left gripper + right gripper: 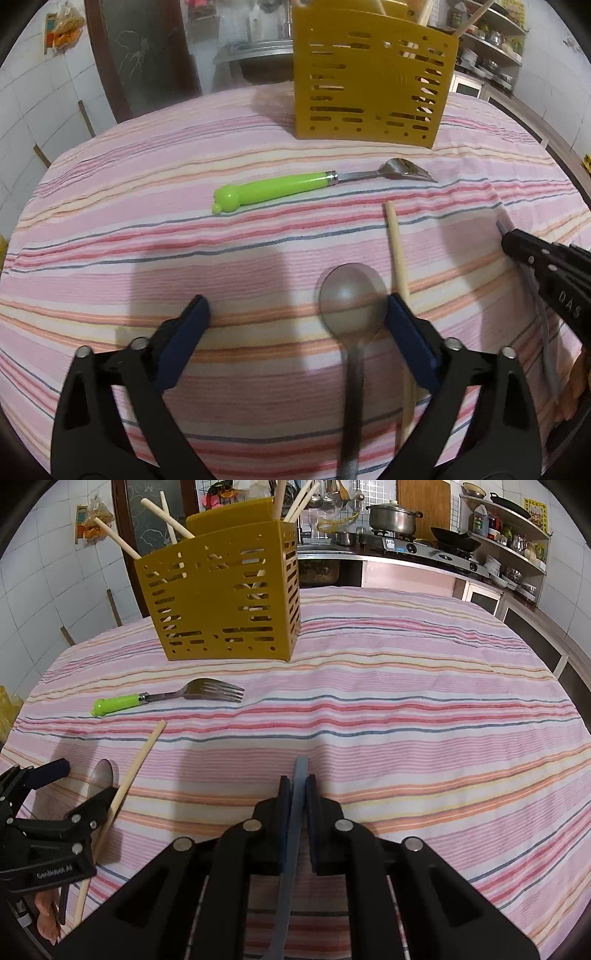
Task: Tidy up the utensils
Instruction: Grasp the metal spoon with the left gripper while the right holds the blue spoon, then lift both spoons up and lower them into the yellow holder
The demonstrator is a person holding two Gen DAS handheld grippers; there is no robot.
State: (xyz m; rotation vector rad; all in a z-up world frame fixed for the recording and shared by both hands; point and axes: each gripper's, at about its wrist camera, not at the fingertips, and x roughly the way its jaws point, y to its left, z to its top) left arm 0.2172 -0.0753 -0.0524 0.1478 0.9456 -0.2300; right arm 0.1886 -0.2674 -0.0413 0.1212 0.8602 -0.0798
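The left gripper (297, 315) hangs low over the pink striped tablecloth (147, 258) with its blue-padded fingers (184, 332) spread wide apart, nothing between them touching the pads. The grey metal spoon (351, 295) lies bowl-forward between those fingers, close to the right-hand one, its handle running back under the gripper. A pale wooden chopstick (397, 258) lies just beside the spoon, passing under or against the right-hand finger; whether they touch is unclear.

Ahead of the left gripper lies the steel fork with a lime-green plastic handle (280, 186), crosswise on the cloth, tines pointing to the right. Beyond it stands the mustard-yellow slotted plastic utensil holder (373, 81), upright, with wooden chopsticks (166, 520) leaning out of its top.

The right gripper (297, 794) is clamped on a slim grey-blue utensil handle (300, 775), which sticks out slightly past the fingertips and runs back between the pads toward the camera. The holder sits ahead and to the left of this gripper, the fork nearer and also left. The left gripper shows at the far left edge of the right wrist view, well apart from the right one.
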